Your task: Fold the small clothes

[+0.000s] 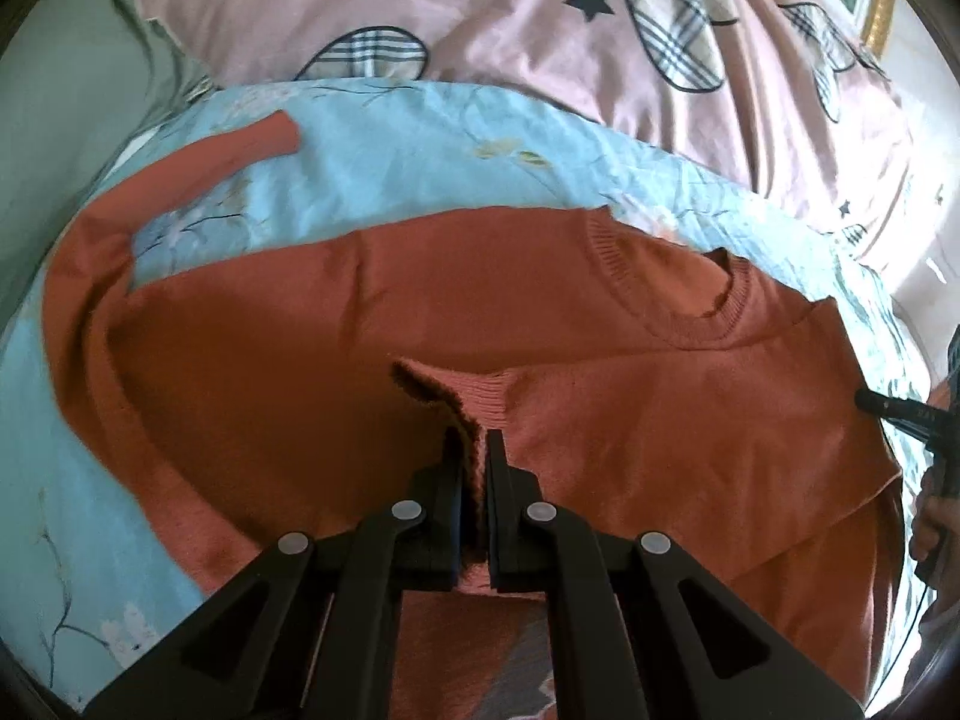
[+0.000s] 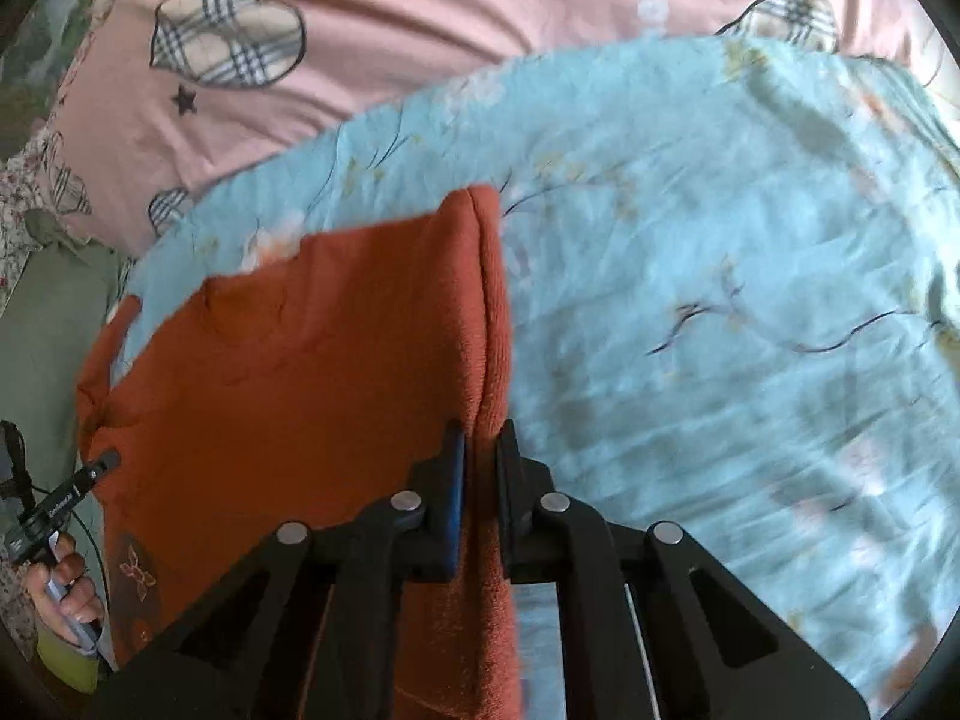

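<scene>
A small rust-orange knit sweater point(image 1: 372, 312) lies spread on a light blue floral sheet point(image 1: 420, 150), its round ribbed neckline point(image 1: 678, 276) at the right and one sleeve point(image 1: 198, 156) stretched to the far left. My left gripper point(image 1: 471, 441) is shut on the ribbed cuff point(image 1: 456, 402) of the other sleeve, folded over the body. In the right wrist view my right gripper point(image 2: 480, 432) is shut on a folded ribbed edge of the sweater point(image 2: 336, 324) and holds it raised above the sheet point(image 2: 720, 276). The right gripper point(image 1: 882, 405) also shows at the left view's right edge.
A pink quilt point(image 1: 510, 30) with plaid hearts and stars lies bunched behind the sheet, also in the right wrist view point(image 2: 420, 18). A green cover point(image 1: 66, 120) lies at the far left. The person's hand on the left gripper's handle point(image 2: 60, 510) shows at lower left.
</scene>
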A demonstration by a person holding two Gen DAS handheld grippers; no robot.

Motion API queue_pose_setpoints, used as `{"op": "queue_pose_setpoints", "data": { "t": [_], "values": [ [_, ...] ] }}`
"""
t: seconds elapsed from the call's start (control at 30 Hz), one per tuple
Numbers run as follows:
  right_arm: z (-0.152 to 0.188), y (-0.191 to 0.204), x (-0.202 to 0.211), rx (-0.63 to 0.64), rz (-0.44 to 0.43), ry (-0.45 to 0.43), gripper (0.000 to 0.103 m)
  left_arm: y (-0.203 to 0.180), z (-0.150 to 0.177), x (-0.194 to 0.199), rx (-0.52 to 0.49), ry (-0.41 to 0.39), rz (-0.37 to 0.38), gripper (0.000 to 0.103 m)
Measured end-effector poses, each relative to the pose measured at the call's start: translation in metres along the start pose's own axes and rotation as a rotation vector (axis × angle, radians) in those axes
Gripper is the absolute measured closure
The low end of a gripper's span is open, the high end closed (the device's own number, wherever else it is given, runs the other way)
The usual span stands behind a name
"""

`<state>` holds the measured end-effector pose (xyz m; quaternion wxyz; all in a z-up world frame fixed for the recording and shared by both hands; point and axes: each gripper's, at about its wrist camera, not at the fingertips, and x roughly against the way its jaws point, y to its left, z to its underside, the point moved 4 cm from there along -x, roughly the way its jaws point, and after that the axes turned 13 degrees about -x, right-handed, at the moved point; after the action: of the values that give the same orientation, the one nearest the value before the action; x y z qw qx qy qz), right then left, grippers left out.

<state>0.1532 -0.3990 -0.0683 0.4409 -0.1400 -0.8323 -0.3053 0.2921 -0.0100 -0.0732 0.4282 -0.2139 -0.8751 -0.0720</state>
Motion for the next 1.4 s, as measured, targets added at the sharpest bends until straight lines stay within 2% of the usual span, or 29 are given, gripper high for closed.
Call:
{"op": "queue_pose_setpoints", "data": {
  "t": [0.17,0.23,0.27,0.33,0.37,0.43,0.5,0.57,0.6,0.67,0.8,0.93,1.0,1.07,1.13,1.2,1.27,1.4],
  "values": [
    [0.006,-0.014,-0.019,-0.039,0.046,0.036,0.090,0.003,0.008,-0.019,0.024,0.048,0.004,0.099],
    [0.006,-0.004,-0.003,-0.019,0.125,-0.033,0.085,0.007,0.008,-0.016,0.030,0.039,0.027,0.098],
    [0.010,0.008,0.010,0.004,0.129,-0.080,0.082,0.008,0.007,-0.015,0.030,0.033,0.033,0.098],
    [0.024,0.030,0.021,0.029,0.021,-0.084,0.081,0.008,0.005,-0.013,0.027,0.028,0.032,0.098],
    [0.036,0.043,0.019,0.051,-0.044,-0.047,0.077,0.008,0.005,-0.012,0.043,0.037,0.009,0.098],
    [0.049,0.047,0.005,0.070,-0.026,0.019,0.073,0.006,0.005,-0.009,0.036,0.039,0.000,0.098],
    [0.057,0.027,-0.014,0.036,0.057,0.051,0.075,0.008,0.010,-0.005,0.033,0.039,-0.013,0.096],
    [0.055,0.015,-0.008,-0.048,-0.016,0.038,0.074,0.018,0.020,0.005,0.033,0.041,-0.051,0.094],
    [0.053,0.010,-0.001,-0.088,-0.011,0.032,0.074,0.024,0.024,0.009,0.040,0.044,-0.070,0.093],
    [0.056,0.012,0.013,-0.089,-0.021,0.000,0.073,0.044,0.034,0.021,0.081,0.047,-0.092,0.094],
    [0.071,0.033,0.032,-0.072,-0.138,0.007,0.063,0.082,0.035,0.044,0.157,0.016,-0.133,0.094],
    [0.095,0.060,0.039,-0.050,-0.188,0.024,0.061,0.102,0.016,0.051,0.152,-0.004,-0.193,0.092],
    [0.104,0.065,0.041,-0.052,-0.211,0.045,0.061,0.109,0.001,0.049,0.126,-0.007,-0.250,0.083],
    [0.114,0.070,0.041,-0.044,-0.214,0.069,0.059,0.117,-0.018,0.042,0.091,-0.008,-0.317,0.063],
    [0.115,0.071,0.038,-0.036,-0.203,0.077,0.057,0.127,-0.039,0.030,0.054,-0.005,-0.370,0.055],
    [0.119,0.072,0.038,-0.032,-0.186,0.081,0.056,0.140,-0.059,0.014,0.039,-0.004,-0.405,0.055],
    [0.121,0.075,0.037,-0.029,-0.190,0.093,0.055,0.153,-0.074,-0.002,0.051,0.003,-0.384,0.051],
    [0.125,0.088,0.031,-0.014,-0.199,0.120,0.055,0.180,-0.097,-0.047,0.064,0.080,-0.410,0.052]
  ]
}}
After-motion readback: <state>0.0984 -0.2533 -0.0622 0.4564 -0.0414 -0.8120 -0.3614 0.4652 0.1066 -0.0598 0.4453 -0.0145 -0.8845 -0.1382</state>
